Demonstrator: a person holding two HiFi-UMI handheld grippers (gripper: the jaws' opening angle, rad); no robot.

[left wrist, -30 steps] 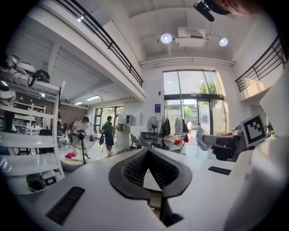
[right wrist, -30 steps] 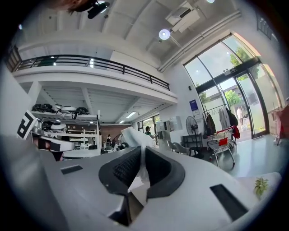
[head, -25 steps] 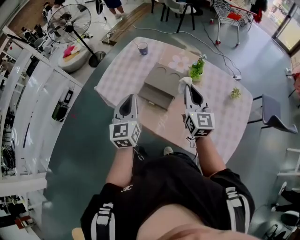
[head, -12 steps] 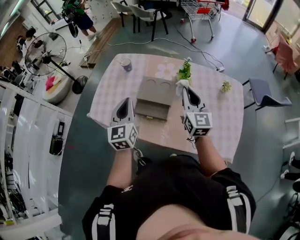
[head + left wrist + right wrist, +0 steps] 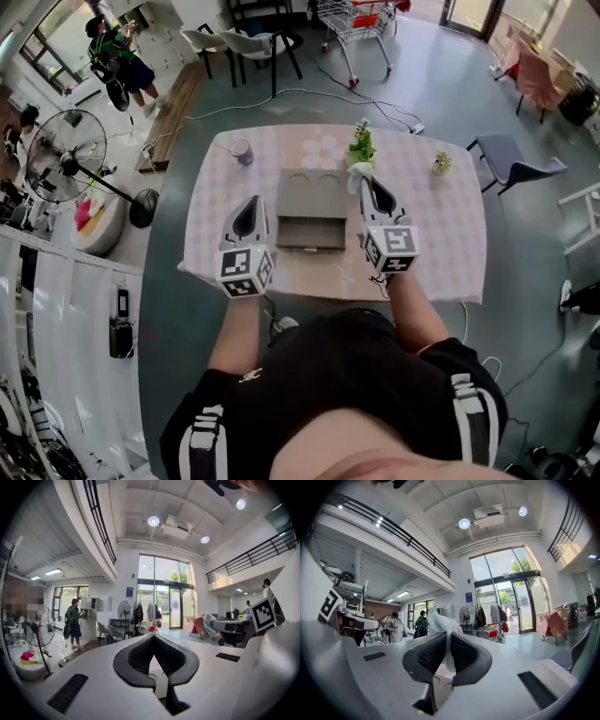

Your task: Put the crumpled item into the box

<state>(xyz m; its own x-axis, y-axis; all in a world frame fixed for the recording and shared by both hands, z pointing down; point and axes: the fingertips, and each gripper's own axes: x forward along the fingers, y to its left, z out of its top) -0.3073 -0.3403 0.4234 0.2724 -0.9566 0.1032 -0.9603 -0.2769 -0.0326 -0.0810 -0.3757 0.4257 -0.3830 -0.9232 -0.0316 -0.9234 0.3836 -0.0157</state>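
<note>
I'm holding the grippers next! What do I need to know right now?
Left gripper: jaws together, nothing in them, hanging over the near left side of the table.
Right gripper: jaws shut on the white crumpled item.
The grey box sits open in the middle of the table, between the two grippers.
Done: the item is picked up.
Left: move it over the box, open the jaws and drop it in.

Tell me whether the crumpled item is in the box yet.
Not in. The crumpled item is pinched between the jaws of the right gripper, held off to the right side of the box.
</note>
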